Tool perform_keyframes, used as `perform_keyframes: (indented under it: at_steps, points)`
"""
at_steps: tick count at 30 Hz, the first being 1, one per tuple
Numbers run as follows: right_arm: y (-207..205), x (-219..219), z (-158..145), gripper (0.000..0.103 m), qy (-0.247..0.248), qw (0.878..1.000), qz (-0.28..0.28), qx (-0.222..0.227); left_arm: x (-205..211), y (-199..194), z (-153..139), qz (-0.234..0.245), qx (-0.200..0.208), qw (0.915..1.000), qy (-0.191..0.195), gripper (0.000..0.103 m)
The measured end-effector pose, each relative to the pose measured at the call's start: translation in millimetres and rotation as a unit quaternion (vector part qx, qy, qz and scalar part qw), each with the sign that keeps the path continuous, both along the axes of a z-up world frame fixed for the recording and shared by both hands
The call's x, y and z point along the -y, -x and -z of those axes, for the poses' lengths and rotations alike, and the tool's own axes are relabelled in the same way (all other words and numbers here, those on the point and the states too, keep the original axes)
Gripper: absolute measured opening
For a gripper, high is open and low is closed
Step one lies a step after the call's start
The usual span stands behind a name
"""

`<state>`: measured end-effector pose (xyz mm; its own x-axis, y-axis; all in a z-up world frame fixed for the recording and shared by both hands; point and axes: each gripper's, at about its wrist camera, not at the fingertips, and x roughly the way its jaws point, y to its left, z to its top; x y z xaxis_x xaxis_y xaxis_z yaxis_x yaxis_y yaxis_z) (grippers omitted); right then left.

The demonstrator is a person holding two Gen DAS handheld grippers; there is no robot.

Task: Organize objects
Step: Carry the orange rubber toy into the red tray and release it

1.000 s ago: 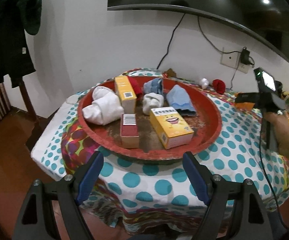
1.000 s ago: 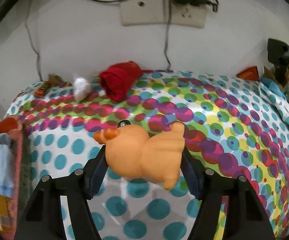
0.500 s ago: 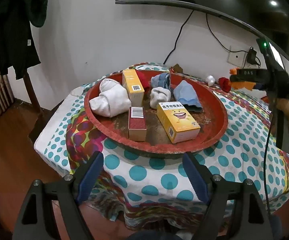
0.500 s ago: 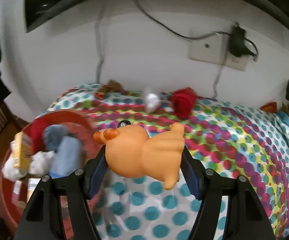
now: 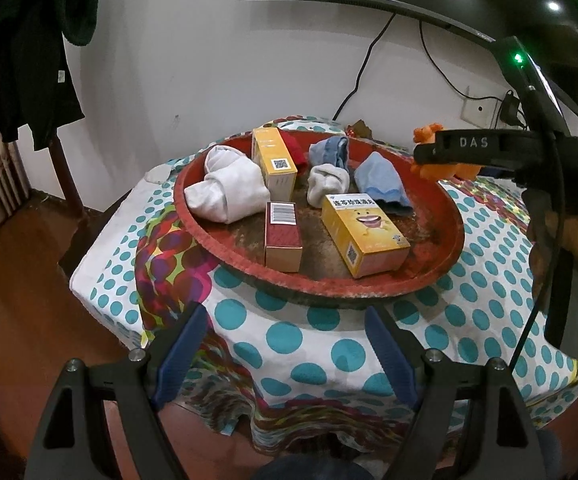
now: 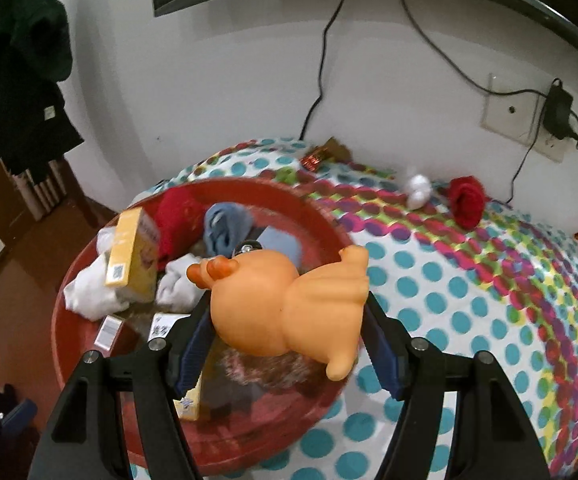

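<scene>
On the spotted counter [image 5: 325,344] a red tray [image 5: 445,248] already carries rolled socks [image 5: 229,192] and three boxes, so sorting looks well along; a red sock [image 6: 467,200] and a white ball [image 6: 417,190] lie outside it, probably left to do. Above the tray the right hand-held gripper [image 6: 287,320] is clamped on an orange duck [image 6: 285,300]; the left hand-held gripper [image 5: 285,344] stands apart, empty. Readable: "DAS" on the right tool; box print too small
</scene>
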<state>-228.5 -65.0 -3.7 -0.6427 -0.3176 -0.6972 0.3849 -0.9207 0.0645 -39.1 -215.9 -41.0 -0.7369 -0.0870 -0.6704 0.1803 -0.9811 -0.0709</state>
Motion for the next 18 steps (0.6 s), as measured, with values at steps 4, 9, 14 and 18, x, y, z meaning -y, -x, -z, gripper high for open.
perform_keyframes:
  at_steps: [4,9,14,18]
  points:
    - [-6,7,4,0.066,0.003,1.000,-0.009,0.003,1,1,3,-0.001,0.004,1.0000,0.001,0.083]
    - [-10,13,2,0.066,0.009,1.000,-0.017,0.005,2,2,4,-0.002,0.008,1.0000,0.000,0.083]
    - [-14,20,-1,0.067,0.012,1.000,-0.026,0.005,2,2,5,-0.003,0.012,0.9999,-0.001,0.083]
    - [-20,24,2,0.067,-0.009,1.000,-0.027,-0.002,2,3,5,-0.003,0.012,0.9999,-0.001,0.083]
